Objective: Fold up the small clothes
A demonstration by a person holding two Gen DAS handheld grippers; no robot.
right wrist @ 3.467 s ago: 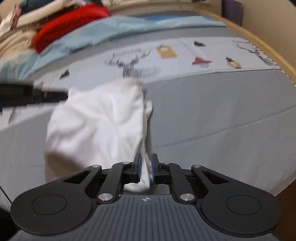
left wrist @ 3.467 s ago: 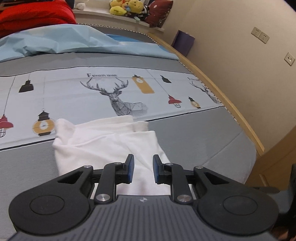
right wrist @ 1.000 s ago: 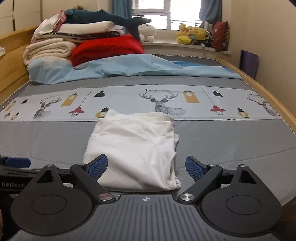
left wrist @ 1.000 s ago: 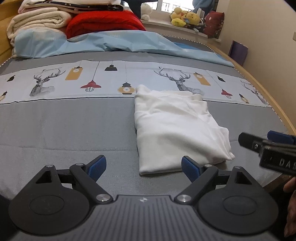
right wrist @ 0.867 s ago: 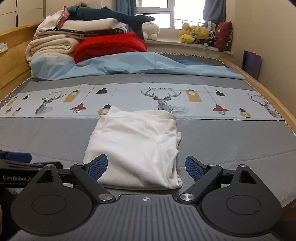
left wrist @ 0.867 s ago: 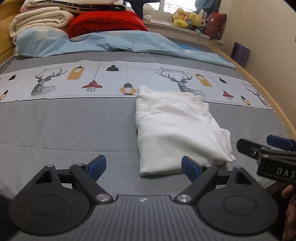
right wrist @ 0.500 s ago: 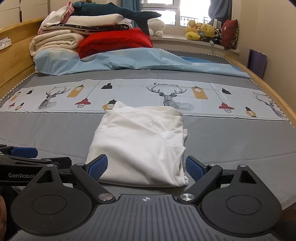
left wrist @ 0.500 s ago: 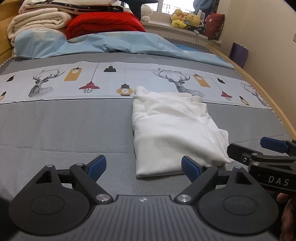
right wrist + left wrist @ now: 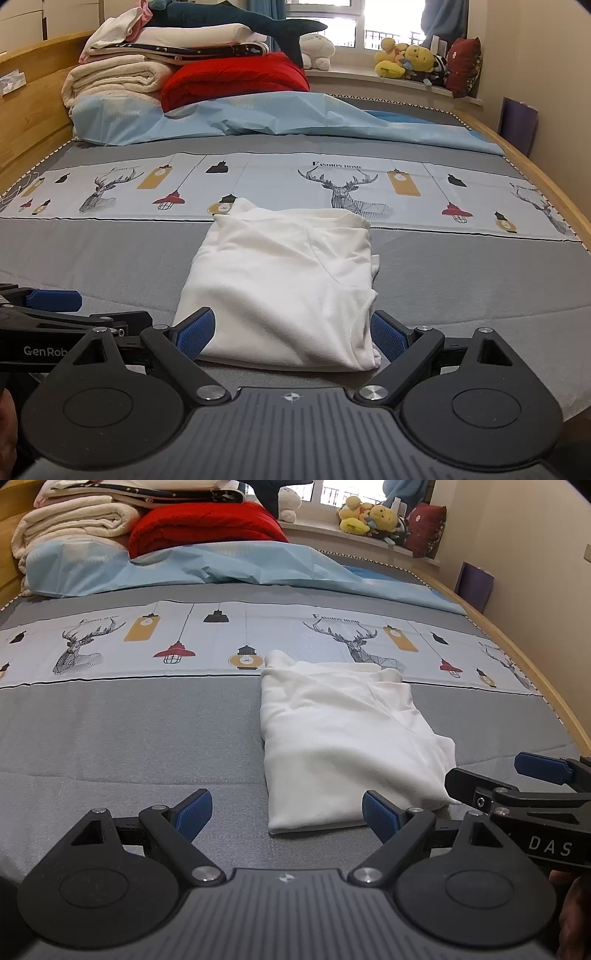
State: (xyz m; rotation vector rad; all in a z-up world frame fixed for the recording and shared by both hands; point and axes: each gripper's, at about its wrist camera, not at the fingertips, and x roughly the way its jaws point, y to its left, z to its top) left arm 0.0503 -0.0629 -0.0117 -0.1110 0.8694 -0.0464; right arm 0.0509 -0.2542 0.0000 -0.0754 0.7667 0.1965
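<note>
My left gripper point(image 9: 287, 814) and right gripper point(image 9: 291, 334) both gape wide, holding nothing. The folded white garment point(image 9: 284, 291) lies on the grey bedspread point(image 9: 129, 738), just beyond them.

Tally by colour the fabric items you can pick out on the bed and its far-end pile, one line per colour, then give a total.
White: 1, the folded garment
Red: 1, the blanket
Light blue: 1, the sheet
Cream: 1, the rolled blanket
Total: 4; further layers in the pile are too stacked to separate.
</note>
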